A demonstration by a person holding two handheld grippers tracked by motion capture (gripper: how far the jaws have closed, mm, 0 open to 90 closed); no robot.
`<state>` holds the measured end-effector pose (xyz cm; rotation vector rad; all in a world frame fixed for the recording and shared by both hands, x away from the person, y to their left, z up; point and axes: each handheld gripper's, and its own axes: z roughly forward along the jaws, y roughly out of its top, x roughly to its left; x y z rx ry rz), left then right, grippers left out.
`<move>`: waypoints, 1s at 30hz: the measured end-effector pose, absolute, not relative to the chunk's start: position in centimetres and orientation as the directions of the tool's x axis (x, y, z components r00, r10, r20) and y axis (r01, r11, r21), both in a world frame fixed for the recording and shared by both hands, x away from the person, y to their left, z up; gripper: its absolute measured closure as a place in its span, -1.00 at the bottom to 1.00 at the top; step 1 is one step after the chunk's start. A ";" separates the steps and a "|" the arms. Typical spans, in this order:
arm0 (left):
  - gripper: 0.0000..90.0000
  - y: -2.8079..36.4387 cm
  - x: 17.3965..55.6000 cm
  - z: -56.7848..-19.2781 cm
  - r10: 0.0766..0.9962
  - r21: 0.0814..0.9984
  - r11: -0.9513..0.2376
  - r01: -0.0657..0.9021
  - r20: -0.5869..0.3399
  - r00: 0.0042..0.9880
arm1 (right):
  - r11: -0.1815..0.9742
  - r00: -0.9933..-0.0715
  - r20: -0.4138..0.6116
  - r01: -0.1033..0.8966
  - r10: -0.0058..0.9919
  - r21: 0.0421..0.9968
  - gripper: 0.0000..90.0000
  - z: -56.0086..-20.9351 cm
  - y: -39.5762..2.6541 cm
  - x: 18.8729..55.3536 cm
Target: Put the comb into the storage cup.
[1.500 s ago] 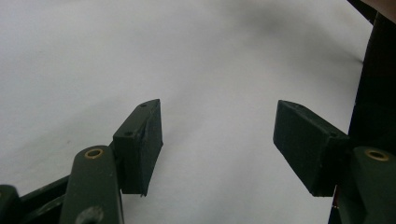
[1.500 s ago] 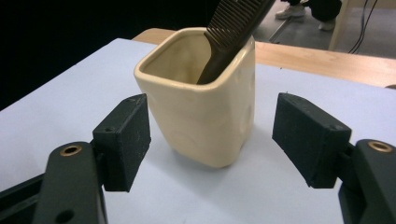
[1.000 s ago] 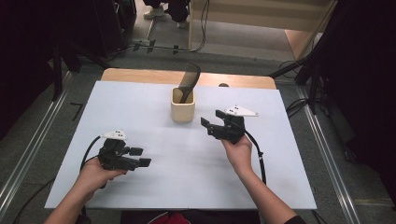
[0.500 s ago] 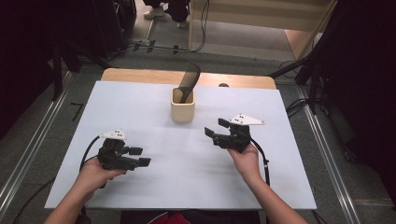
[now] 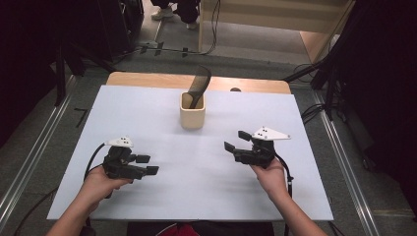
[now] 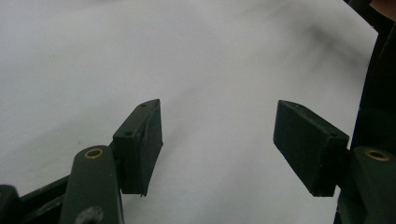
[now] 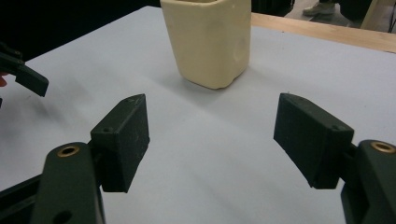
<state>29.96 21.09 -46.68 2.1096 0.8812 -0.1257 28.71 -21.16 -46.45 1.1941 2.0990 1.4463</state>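
A cream square cup [image 5: 192,111] stands upright at the back middle of the white table [image 5: 147,113], with a black comb [image 5: 198,87] sticking out of it. My right gripper [image 5: 236,140] is held low at the right, open and empty, its jaws pointing left toward the cup [image 7: 208,40], which sits a short way ahead of them. My left gripper [image 5: 147,164] rests at the front left, open and empty, jaws pointing right over bare table. In the right gripper view a jaw of the left gripper [image 7: 28,77] pokes in at the left edge.
The table's wooden back strip [image 5: 147,79] runs behind the cup. Metal rails [image 5: 29,162] and cables [image 5: 172,49] lie on the floor around the table, and a person's shoes [image 5: 162,14] stand at the far back.
My right gripper has drawn back toward the front right, away from the cup, staying open. The left gripper has barely moved.
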 end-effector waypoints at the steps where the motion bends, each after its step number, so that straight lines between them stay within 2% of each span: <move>1: -0.24 21.1 30.0 -46.7 0.548 0.659 -0.411 0.630 -0.373 0.748 | 0.133 -0.590 0.183 0.450 0.786 0.883 -0.48 -46.5 -21.3 28.6; 30: -0.27 21.0 29.7 -46.6 0.540 0.668 -0.412 0.619 -0.368 0.757 | 0.175 -0.604 0.176 0.475 0.777 0.862 -0.48 -47.4 -25.4 24.3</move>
